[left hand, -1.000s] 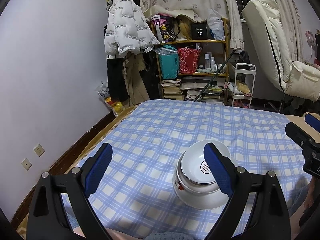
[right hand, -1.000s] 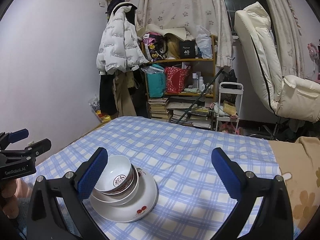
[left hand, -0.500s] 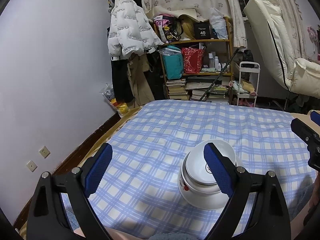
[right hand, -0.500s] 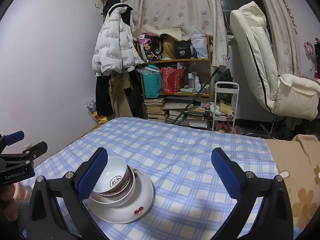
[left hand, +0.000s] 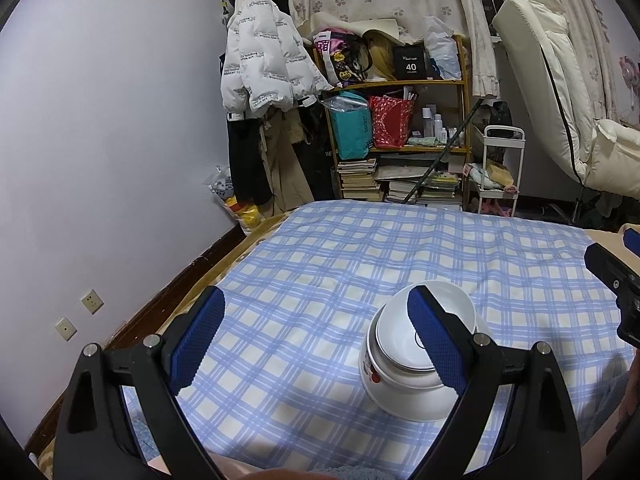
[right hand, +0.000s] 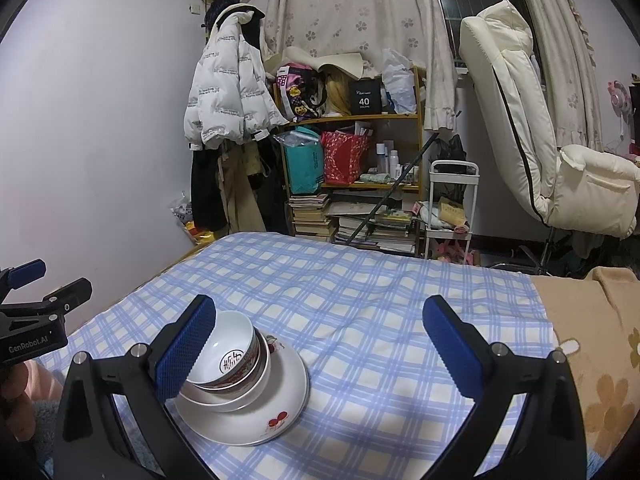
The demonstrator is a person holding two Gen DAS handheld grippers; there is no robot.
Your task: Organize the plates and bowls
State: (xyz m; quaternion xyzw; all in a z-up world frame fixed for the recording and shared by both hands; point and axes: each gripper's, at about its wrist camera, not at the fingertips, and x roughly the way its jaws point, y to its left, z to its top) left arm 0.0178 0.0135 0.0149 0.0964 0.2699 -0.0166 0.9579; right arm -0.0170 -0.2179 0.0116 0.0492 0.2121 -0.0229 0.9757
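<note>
Two bowls (right hand: 234,354) sit nested on a plate (right hand: 256,408). Both the left gripper (left hand: 316,340) and right gripper (right hand: 318,346) gape wide, empty. Any regrasp should pinch rims squarely.

Left gripper (left hand: 316,330): jaws stood wide apart, nothing between the blue pads
Bowl (left hand: 404,330): white, nested on top of the stack, partly hidden behind the right-hand finger
Plate (left hand: 400,398): white, red mark on its side, lay under the bowl
Checked cloth (left hand: 360,252): blue and white, bore the stack
Right gripper (left hand: 618,280): black body at the picture's right edge, jaws unclear
Shelf (left hand: 400,152): cluttered, against the far wall
</note>
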